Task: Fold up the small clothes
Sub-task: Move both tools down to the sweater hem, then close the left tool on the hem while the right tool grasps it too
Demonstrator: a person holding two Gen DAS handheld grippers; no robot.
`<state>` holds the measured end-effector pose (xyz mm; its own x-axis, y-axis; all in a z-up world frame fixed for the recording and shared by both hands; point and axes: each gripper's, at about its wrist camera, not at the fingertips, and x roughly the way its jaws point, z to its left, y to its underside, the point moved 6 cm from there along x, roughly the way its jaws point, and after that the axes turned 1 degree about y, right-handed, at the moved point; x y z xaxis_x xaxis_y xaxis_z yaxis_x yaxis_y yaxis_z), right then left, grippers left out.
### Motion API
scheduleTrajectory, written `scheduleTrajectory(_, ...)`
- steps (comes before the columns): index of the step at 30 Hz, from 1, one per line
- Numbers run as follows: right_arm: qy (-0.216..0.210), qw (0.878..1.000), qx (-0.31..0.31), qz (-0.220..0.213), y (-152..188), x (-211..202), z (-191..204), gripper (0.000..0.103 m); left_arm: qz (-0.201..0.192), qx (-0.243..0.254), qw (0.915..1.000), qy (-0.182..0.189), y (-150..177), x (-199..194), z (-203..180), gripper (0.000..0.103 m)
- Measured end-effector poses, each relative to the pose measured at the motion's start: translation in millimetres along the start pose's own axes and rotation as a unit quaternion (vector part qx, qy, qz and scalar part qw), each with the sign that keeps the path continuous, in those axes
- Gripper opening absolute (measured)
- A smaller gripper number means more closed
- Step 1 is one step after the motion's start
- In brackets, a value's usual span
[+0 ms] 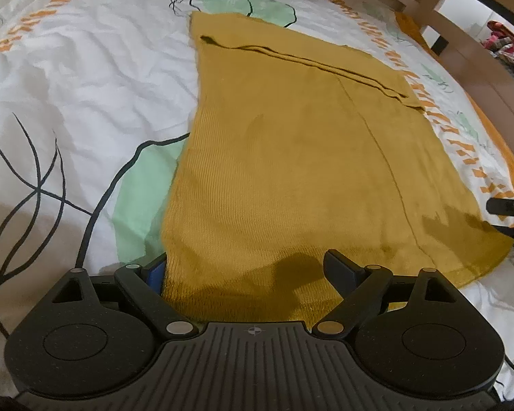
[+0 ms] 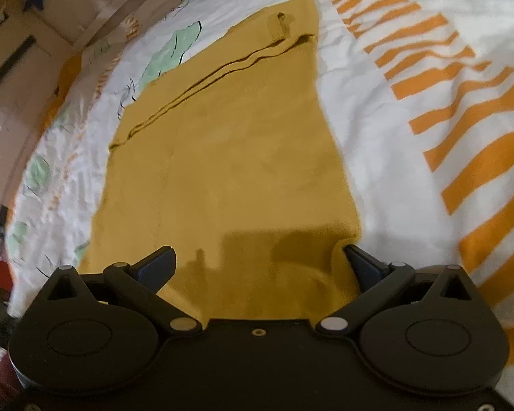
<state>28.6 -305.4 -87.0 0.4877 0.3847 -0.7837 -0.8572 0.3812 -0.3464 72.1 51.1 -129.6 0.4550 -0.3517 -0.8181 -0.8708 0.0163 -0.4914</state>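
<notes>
A mustard-yellow knit garment lies flat on the bed, with a folded band across its far end. It also shows in the right wrist view. My left gripper is open, with its fingers straddling the garment's near left corner; the cloth edge runs over the left finger. My right gripper is open over the near right corner, with its right finger at the cloth's edge. The right gripper's tip shows at the far right of the left wrist view.
The bed has a white cover printed with green leaves, black lines and orange stripes. A wooden bed frame runs along the far side. Cupboard doors stand beyond the bed.
</notes>
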Motion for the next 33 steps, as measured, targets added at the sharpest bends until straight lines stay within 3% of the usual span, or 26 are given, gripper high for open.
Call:
scheduleTrajectory(6,-0.042,0.998,0.045,0.011,-7.4,3.5,-5.6,0.103,0.003,-0.003,1.0,0.007,-0.6,0.8,0.7,0.087)
scheduleTrajectory(14,-0.058,0.997,0.032,0.036,-4.8,-4.4,1.9,0.101,-0.006,-0.017,0.9997,0.017,-0.6,-2.5,4.1,0.079)
scheduleTrajectory(18,-0.054,0.997,0.016,0.059,-2.5,-12.3,3.3,0.092,-0.009,-0.025,0.9993,0.026,-0.3,-3.2,5.0,0.07)
scheduleTrajectory(23,-0.05,0.997,0.029,0.054,-1.1,-26.3,-7.2,0.072,-0.008,-0.032,0.9991,0.028,-1.2,-2.8,5.7,0.063)
scheduleTrajectory(25,-0.043,0.998,0.025,0.05,0.1,-27.1,-10.9,0.064,-0.009,-0.036,0.9989,0.029,-1.0,-2.9,6.2,0.057)
scheduleTrajectory(32,-0.017,0.998,-0.016,0.051,4.0,-20.7,-8.0,0.051,-0.017,-0.072,0.9968,0.031,0.4,-7.2,14.7,0.02)
scheduleTrajectory(33,-0.017,0.998,-0.016,0.05,4.4,-20.4,-8.7,0.044,-0.019,-0.074,0.9966,0.031,0.0,-8.3,14.9,0.014)
